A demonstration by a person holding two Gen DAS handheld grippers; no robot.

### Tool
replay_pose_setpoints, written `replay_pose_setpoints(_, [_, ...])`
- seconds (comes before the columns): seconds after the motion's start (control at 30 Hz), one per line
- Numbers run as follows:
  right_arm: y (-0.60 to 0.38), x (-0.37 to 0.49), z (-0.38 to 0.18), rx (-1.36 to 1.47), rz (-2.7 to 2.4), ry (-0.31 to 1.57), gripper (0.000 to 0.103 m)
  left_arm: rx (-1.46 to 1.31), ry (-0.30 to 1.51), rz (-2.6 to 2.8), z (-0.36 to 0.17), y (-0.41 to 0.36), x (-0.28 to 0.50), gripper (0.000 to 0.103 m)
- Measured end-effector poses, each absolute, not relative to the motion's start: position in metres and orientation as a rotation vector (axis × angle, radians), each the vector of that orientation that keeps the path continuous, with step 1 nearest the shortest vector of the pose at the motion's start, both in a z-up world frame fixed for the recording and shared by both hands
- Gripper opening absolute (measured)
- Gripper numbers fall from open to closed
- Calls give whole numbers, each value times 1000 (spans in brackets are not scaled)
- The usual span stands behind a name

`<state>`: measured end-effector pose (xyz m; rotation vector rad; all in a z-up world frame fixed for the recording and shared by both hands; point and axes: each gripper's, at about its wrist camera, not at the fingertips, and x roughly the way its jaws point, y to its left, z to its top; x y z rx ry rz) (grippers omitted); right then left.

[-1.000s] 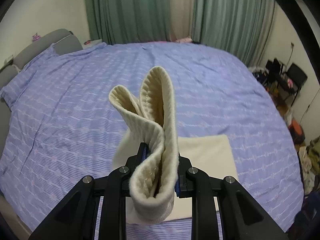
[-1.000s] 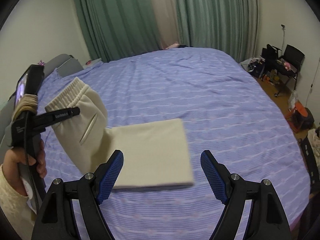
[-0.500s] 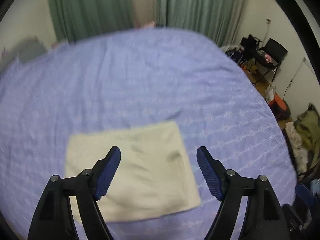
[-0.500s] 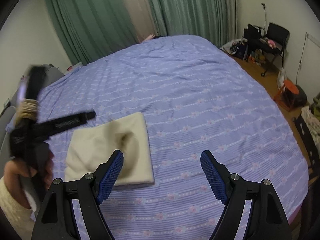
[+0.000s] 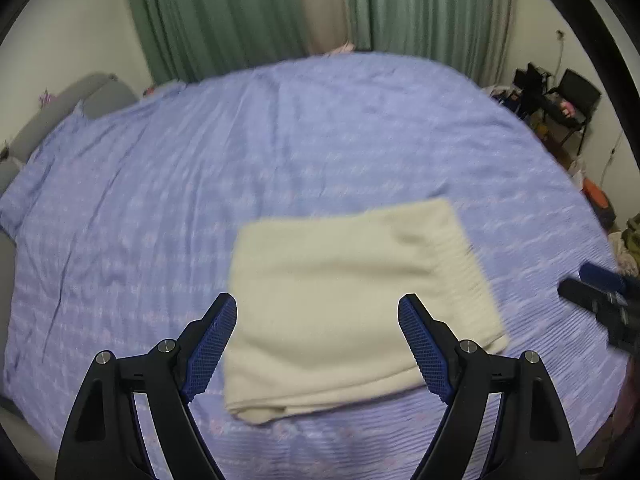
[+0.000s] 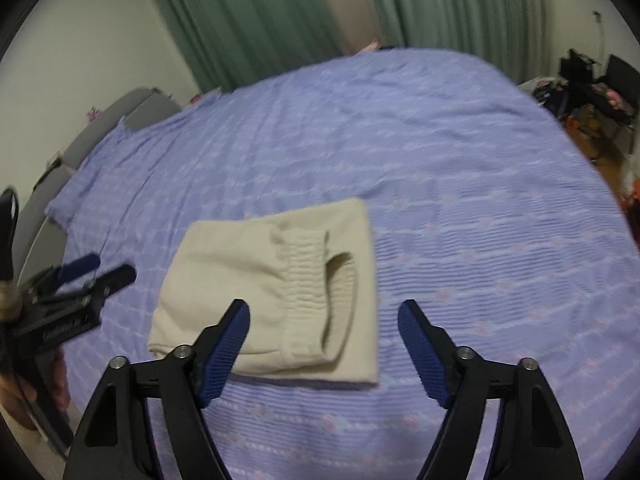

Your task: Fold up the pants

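Observation:
Cream pants (image 5: 352, 280) lie folded in a flat rectangle on the bed. In the right wrist view the pants (image 6: 248, 272) show their ribbed waistband (image 6: 308, 276) laid on top, its end gaping open. My left gripper (image 5: 317, 304) hovers over the near half of the pile; its jaws are opening and grip nothing. My right gripper (image 6: 324, 306) hangs above the waistband end, jaws closing, with the cloth below them and untouched. Each gripper shows in the other's view: the left gripper (image 6: 110, 268) left of the pile, the right gripper (image 5: 588, 286) to its right.
The bed (image 5: 200, 168) wears a lilac patterned sheet (image 6: 480, 200). A grey headboard (image 5: 60, 108) runs along the left, green curtains (image 5: 224, 16) hang behind. A chair and floor clutter (image 5: 560, 96) stand at the right. A hand (image 6: 24, 380) holds the left gripper.
The left gripper let go of the raised waistband, which now lies on the folded pile. Both grippers have sunk toward the pants, and the right jaws have narrowed a little.

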<state>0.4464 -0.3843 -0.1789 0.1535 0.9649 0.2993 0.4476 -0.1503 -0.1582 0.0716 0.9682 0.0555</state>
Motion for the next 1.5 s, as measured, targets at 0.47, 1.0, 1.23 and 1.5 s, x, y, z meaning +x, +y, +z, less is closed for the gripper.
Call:
replay_pose_setpoints(0.47, [-348, 527, -284, 238, 294, 1120, 35, -29, 1113, 96, -276, -107, 470, 83])
replay_pose_setpoints(1.0, [-354, 527, -294, 366, 290, 1167, 15, -89, 1117, 88, -282, -99, 476, 84])
replay_pose_setpoints(1.23, [-357, 533, -236, 255, 285, 1030, 7, -106, 1099, 64, -273, -113, 485, 84])
replay_pose_setpoints(1.5, [-376, 530, -271, 187, 190, 1108, 8, -46, 1128, 30, -286, -134, 486, 84])
